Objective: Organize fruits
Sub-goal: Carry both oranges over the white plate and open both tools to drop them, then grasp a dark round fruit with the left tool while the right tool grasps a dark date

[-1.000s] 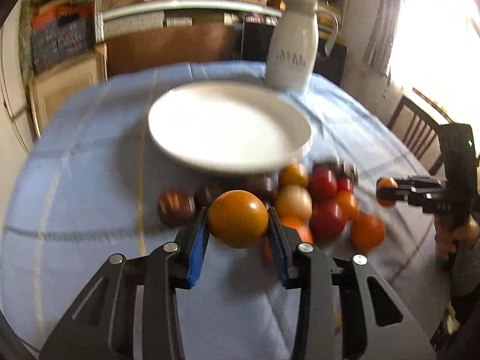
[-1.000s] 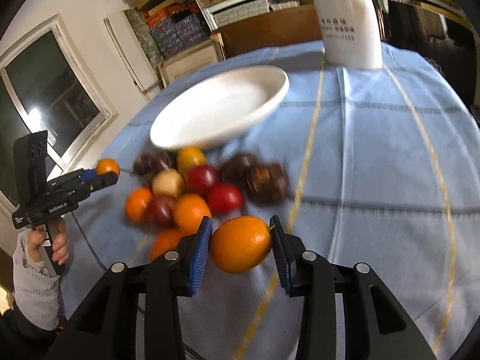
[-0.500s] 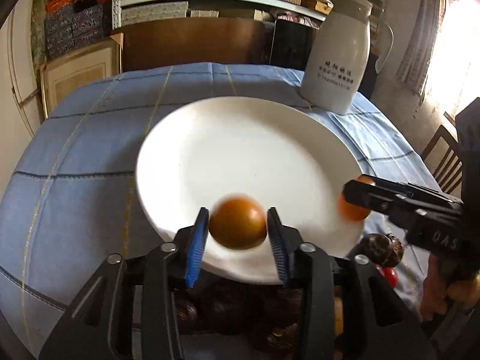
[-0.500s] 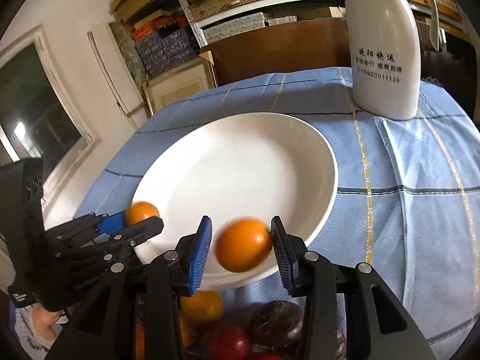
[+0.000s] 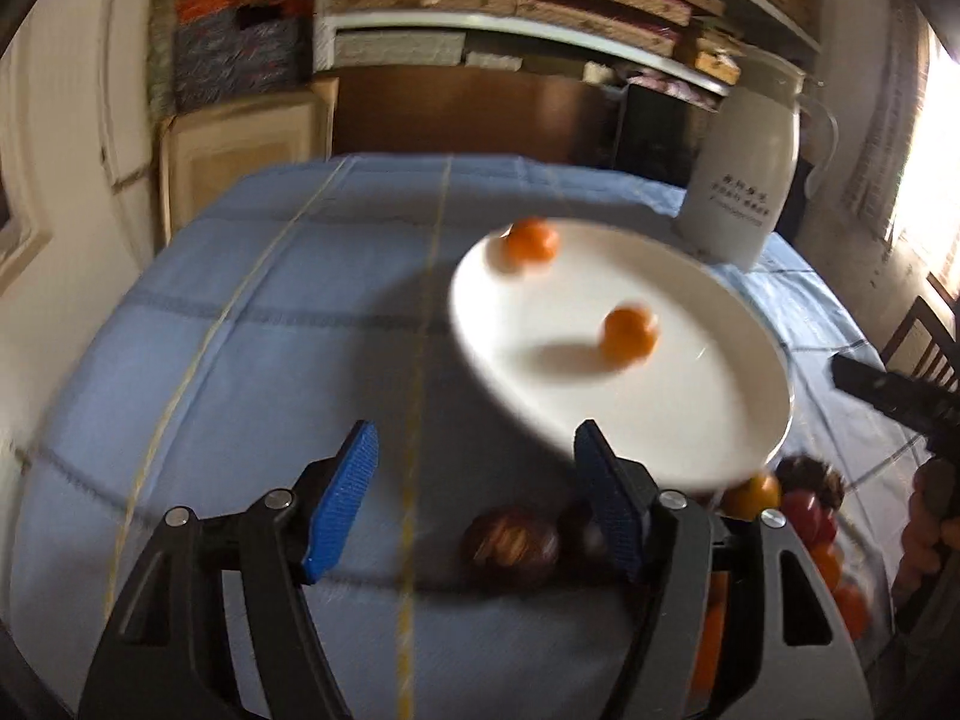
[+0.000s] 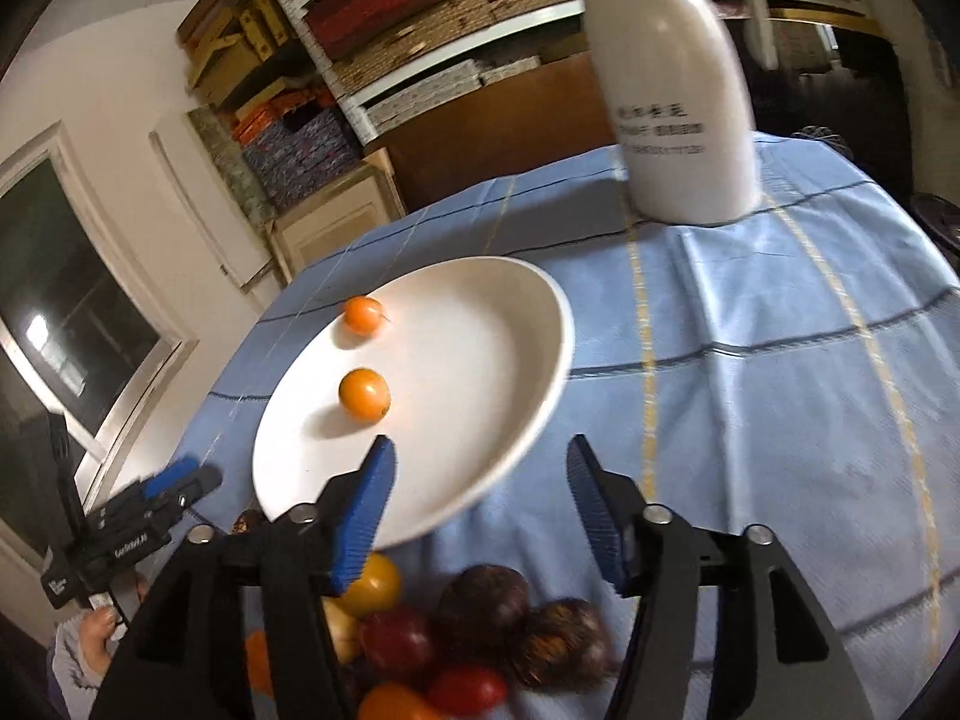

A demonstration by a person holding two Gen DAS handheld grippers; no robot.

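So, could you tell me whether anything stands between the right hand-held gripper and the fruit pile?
Nothing visible does: the open right hand-held gripper hangs just above the pile, beside the plate rim.

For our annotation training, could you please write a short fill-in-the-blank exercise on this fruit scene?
1. The number of orange fruits lying on the white plate is ____.
2. Both the left gripper and the right gripper have their jaws ____.
3. The tall white jug stands on a tablecloth coloured ____.

Missing words: two; open; blue
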